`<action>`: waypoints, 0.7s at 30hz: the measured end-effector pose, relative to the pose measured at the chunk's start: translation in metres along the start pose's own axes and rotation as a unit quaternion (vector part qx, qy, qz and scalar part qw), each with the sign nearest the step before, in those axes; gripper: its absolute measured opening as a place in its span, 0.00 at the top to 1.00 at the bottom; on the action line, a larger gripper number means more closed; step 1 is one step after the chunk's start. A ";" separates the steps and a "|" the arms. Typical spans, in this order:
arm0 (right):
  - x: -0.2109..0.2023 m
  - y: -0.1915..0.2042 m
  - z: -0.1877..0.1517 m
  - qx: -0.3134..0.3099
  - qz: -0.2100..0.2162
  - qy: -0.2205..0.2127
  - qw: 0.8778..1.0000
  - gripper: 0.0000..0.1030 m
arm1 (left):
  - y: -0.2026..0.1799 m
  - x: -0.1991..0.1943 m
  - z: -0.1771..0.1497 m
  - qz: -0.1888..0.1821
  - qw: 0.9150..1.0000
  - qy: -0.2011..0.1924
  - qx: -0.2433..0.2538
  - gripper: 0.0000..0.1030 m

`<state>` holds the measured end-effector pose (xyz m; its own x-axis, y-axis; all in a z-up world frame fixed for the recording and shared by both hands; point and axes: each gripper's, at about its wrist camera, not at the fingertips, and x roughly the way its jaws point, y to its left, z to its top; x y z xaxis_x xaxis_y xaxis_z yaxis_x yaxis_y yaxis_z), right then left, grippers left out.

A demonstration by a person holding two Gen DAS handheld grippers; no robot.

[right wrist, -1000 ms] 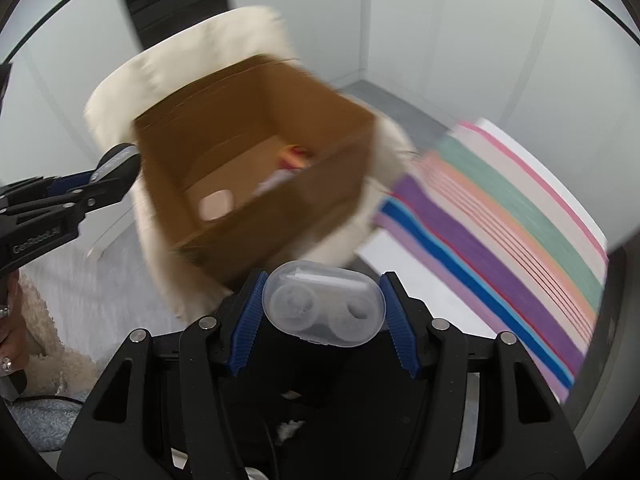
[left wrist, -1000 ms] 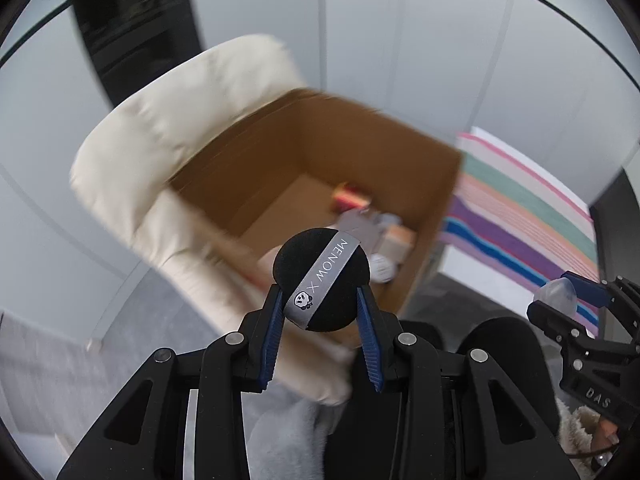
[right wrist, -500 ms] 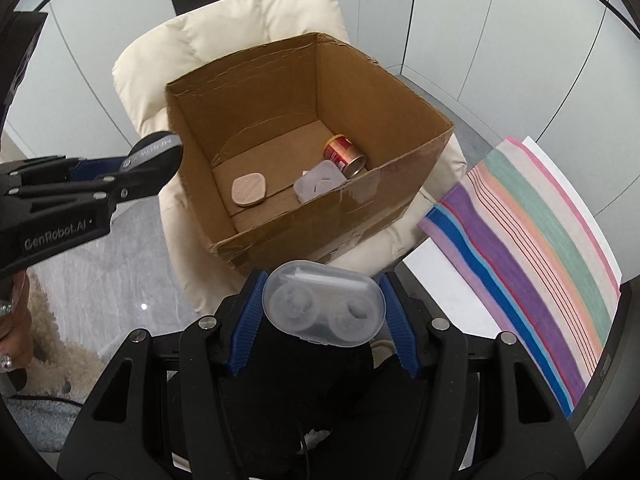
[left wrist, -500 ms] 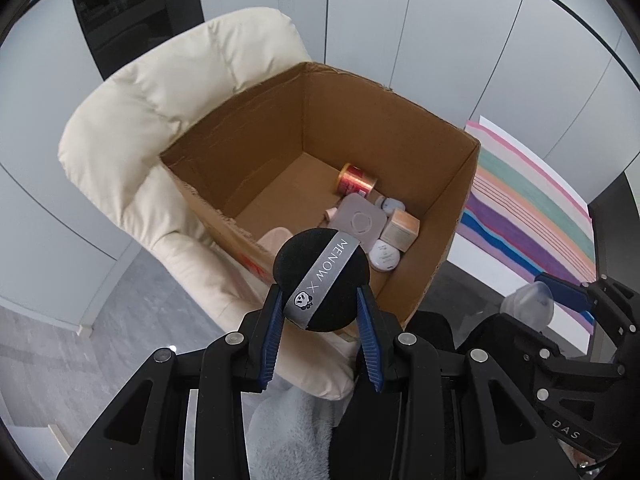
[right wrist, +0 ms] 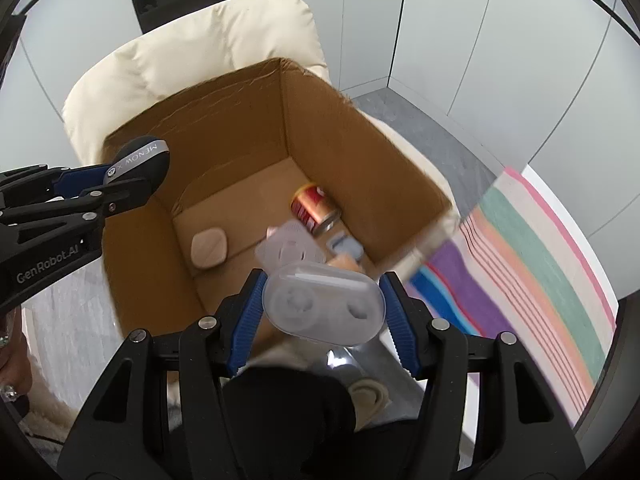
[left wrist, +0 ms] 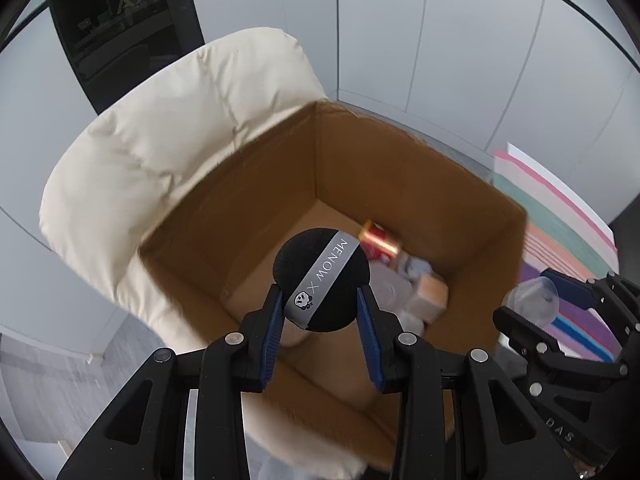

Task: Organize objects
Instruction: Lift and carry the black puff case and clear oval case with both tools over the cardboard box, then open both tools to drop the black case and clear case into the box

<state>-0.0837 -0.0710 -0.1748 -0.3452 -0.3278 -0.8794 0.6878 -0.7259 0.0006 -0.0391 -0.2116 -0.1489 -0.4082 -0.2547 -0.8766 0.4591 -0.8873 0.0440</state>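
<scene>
An open cardboard box (left wrist: 404, 168) (right wrist: 320, 120) rests on a cream armchair (left wrist: 160, 152) (right wrist: 208, 52). My left gripper (left wrist: 320, 312) (right wrist: 116, 184) is shut on a black round sponge puff (left wrist: 321, 279) (right wrist: 140, 164) with a grey strap, held over the box's near left wall. My right gripper (right wrist: 323, 304) (left wrist: 536, 300) is shut on a clear oval plastic case (right wrist: 323, 304) (left wrist: 532, 300) above the box's near right wall. Inside the box lie a red and gold can (right wrist: 314, 208) (left wrist: 378, 240), a beige pad (right wrist: 209, 249) and several small pale containers (right wrist: 292, 248).
A striped cloth (right wrist: 532, 264) (left wrist: 560, 236) covers a surface to the right of the box. Grey floor (right wrist: 432, 124) and pale wall panels (left wrist: 440, 40) lie behind the chair. A dark panel (left wrist: 120, 28) stands at the back left. A hand (right wrist: 8, 364) shows at the left edge.
Both grippers have moved closer to the box with their loads; it now looms larger under the fingers. Neither grip has changed.
</scene>
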 end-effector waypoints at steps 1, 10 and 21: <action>0.005 -0.001 0.005 0.000 0.001 0.000 1.000 0.41 | 0.001 0.007 0.009 0.003 1.000 -0.002 -0.002 0.64; 0.054 -0.006 0.052 0.003 -0.002 0.004 1.000 0.42 | 0.005 0.057 0.059 0.016 1.000 -0.003 -0.007 0.64; 0.078 -0.013 0.066 0.025 0.020 0.013 0.999 0.18 | 0.010 0.086 0.061 0.005 0.999 0.030 -0.016 0.51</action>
<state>-0.1621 -0.1269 -0.2122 -0.3012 -0.3412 -0.8904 0.6672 -0.7425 0.0588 -0.1175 -0.2661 -0.1951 -0.3554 -0.2399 -0.9034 0.4885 -0.8717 0.0393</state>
